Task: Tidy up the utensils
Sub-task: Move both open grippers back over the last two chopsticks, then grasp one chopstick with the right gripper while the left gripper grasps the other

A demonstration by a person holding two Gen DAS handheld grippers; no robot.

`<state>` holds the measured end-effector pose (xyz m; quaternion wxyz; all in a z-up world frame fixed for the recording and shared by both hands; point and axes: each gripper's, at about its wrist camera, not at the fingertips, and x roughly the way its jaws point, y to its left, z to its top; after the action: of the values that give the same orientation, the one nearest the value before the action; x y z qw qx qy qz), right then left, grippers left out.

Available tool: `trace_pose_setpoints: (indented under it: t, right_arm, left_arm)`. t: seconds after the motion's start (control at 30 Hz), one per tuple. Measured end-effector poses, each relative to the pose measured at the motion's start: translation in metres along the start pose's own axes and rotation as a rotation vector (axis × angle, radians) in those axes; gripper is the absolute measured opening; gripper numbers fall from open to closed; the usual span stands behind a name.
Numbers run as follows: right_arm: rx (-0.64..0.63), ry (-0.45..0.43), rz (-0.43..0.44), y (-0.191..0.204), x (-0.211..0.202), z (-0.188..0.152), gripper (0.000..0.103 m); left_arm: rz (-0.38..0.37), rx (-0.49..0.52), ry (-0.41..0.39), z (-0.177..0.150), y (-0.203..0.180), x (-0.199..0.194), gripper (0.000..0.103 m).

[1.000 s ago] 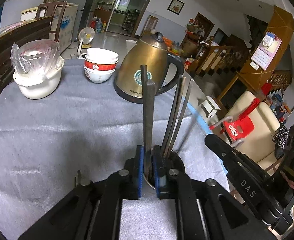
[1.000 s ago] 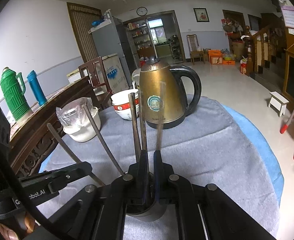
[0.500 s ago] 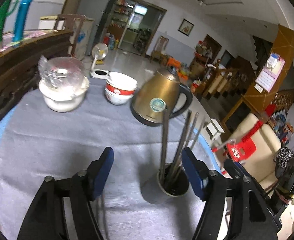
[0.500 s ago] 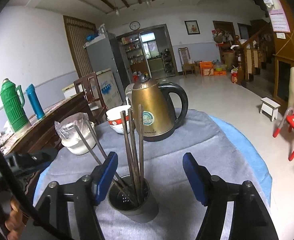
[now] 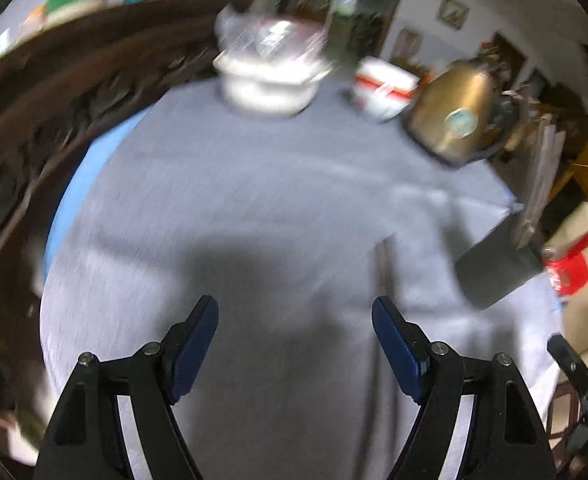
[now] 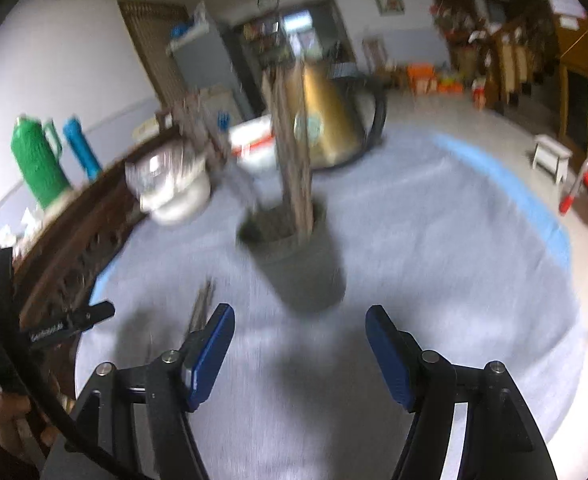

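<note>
A dark grey utensil cup (image 6: 298,260) stands on the grey tablecloth (image 6: 434,280) with several long dark utensils (image 6: 291,148) upright in it. It also shows at the right of the left wrist view (image 5: 498,268). A thin utensil (image 6: 201,304) seems to lie on the cloth left of the cup, blurred. My right gripper (image 6: 300,344) is open and empty, in front of the cup. My left gripper (image 5: 296,344) is open and empty over bare cloth, well left of the cup. Both views are motion-blurred.
A brass kettle (image 6: 326,120) stands behind the cup, with stacked red-and-white bowls (image 5: 386,88) and a white pot with a plastic-wrapped top (image 5: 269,76) to its left. A dark carved wooden rail (image 5: 53,120) runs along the left. Green and blue flasks (image 6: 37,160) stand on it.
Both grippers let go of the utensils in the cup, opened wide and pulled back. The left one has swung left, so the cup now sits at its right edge.
</note>
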<state>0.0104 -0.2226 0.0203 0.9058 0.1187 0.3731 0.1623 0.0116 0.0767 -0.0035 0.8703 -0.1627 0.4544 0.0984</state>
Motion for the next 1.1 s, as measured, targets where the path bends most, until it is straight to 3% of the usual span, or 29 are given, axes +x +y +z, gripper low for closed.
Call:
trace_pose_setpoints:
  t: [0.13, 0.4, 0.53, 0.8, 0.87, 1.1]
  right_arm:
    - [-0.004, 0.152, 0.021, 0.008, 0.028, -0.023, 0.071]
    - [-0.049, 0.295, 0.132, 0.040, 0.058, -0.027, 0.070]
    - [-0.097, 0.347, 0.168, 0.063, 0.072, -0.027, 0.040]
    - [-0.150, 0.417, 0.164, 0.099, 0.104, -0.030, 0.036]
    - [-0.154, 0.450, 0.152, 0.099, 0.111, -0.033, 0.018]
    - [-0.155, 0.480, 0.131, 0.092, 0.105, -0.031, 0.008]
  left_arm:
    - [0.027, -0.041, 0.062, -0.011, 0.016, 0.014, 0.080]
    - [0.024, -0.007, 0.083, -0.019, 0.015, 0.022, 0.080]
    - [0.024, -0.003, 0.086, -0.021, 0.016, 0.018, 0.080]
    - [0.016, -0.021, 0.088, -0.029, 0.024, 0.010, 0.080]
    - [0.011, -0.019, 0.089, -0.029, 0.022, 0.009, 0.080]
    - [-0.019, 0.025, 0.120, -0.030, 0.004, 0.010, 0.080]
